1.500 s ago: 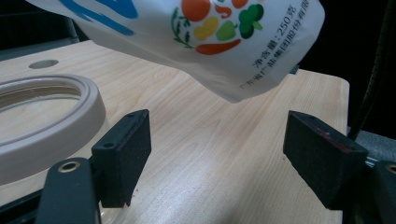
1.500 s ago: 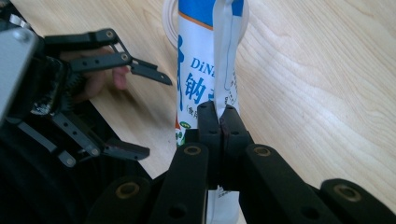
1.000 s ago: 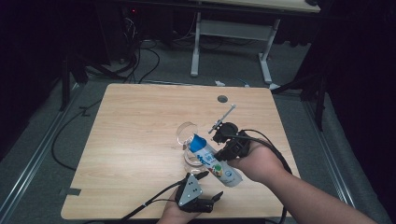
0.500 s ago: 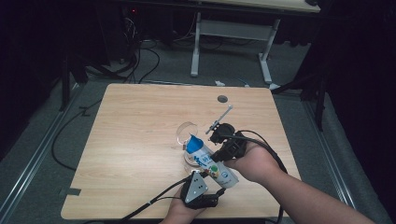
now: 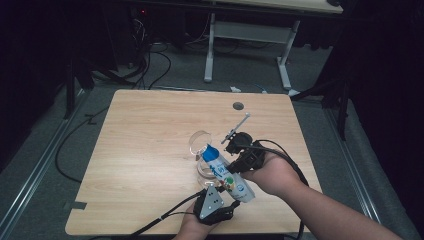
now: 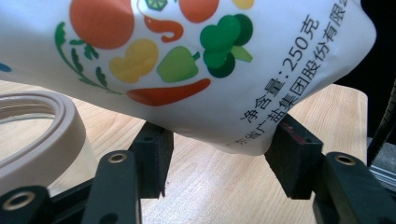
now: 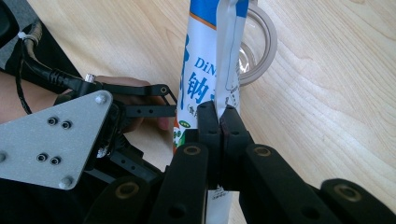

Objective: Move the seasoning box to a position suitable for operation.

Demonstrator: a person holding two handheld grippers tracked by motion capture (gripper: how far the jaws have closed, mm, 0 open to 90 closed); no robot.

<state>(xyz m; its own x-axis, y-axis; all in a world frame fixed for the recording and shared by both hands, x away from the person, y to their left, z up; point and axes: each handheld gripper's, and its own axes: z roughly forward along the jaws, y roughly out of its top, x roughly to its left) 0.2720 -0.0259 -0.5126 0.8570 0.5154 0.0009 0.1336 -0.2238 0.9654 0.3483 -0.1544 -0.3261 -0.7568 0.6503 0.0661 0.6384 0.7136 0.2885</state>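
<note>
Your left gripper has come up to the bottom of the salt bag, and its fingers have just been closing around it. Your right gripper pinches the bag's seam tight. The bag hangs tilted over the glass jar, near the tabletop's front edge.

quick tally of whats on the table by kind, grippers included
white and blue printed salt bag: 1
clear glass jars with beige rims: 2, one upright, one lying on its side
thin metal spoon: 1
black two-jaw grippers: 2, left gripper, right gripper
total: 6
</note>
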